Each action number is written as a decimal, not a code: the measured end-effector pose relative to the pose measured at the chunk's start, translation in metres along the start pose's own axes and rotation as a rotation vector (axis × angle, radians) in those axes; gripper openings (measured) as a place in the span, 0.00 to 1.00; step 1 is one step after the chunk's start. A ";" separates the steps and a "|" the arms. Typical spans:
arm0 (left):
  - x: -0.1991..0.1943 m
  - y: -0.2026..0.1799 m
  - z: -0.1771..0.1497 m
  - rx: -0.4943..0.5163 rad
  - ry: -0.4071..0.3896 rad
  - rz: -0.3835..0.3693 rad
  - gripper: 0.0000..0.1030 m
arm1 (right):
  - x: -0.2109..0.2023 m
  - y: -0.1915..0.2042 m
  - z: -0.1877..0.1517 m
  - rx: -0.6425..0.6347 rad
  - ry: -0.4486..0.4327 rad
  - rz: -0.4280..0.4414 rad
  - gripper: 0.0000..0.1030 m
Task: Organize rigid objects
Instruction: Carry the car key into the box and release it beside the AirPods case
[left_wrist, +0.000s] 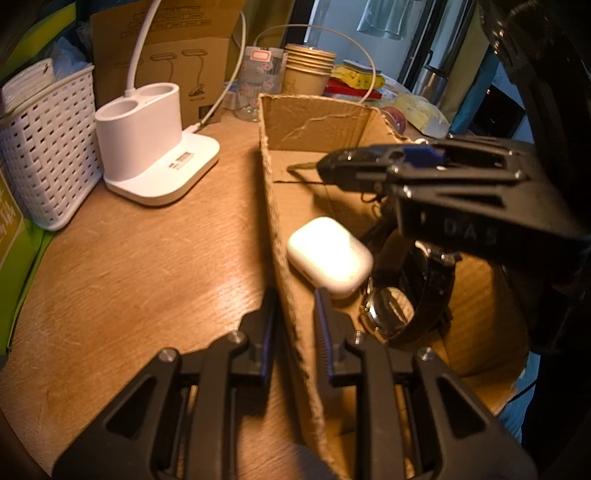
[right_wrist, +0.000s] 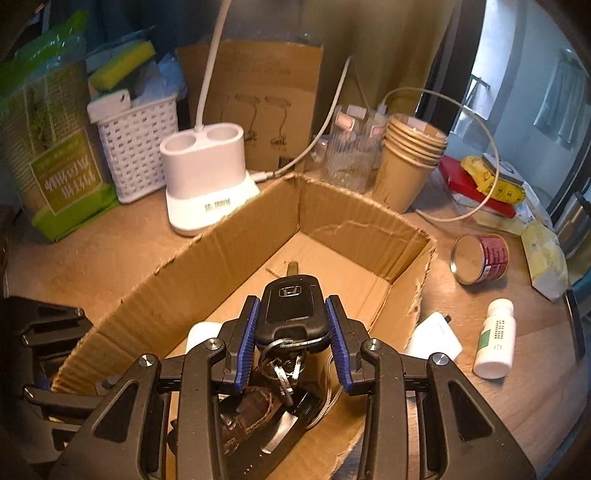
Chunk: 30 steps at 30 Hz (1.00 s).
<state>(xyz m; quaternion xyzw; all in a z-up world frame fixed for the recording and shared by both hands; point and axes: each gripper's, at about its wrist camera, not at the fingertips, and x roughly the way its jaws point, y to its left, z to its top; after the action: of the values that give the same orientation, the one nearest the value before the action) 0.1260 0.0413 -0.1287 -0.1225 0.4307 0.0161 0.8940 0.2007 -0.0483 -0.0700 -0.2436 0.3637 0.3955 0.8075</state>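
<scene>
An open cardboard box stands on the wooden table. My right gripper is shut on a black car key fob with a key ring hanging below, held over the box; it also shows in the left wrist view. In the box lie a white earbud case, a wristwatch and a brown leather item. My left gripper straddles the box's left wall, fingers close to each side of it.
A white lamp base, a white basket, stacked paper cups, a glass jar and a cable stand behind the box. A red tin, a white bottle and a white adapter lie to the right.
</scene>
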 end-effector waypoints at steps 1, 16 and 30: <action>0.000 0.000 0.000 0.000 0.000 0.000 0.21 | 0.000 0.001 -0.001 0.000 -0.001 -0.001 0.37; -0.001 -0.001 -0.001 0.000 0.000 0.000 0.21 | -0.004 0.004 -0.006 -0.016 0.031 -0.014 0.47; -0.002 -0.001 -0.001 0.002 -0.002 0.001 0.21 | -0.021 -0.007 -0.016 0.028 -0.009 -0.006 0.49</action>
<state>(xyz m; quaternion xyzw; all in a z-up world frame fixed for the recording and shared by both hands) 0.1239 0.0402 -0.1273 -0.1214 0.4298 0.0163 0.8946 0.1914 -0.0734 -0.0631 -0.2314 0.3651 0.3891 0.8135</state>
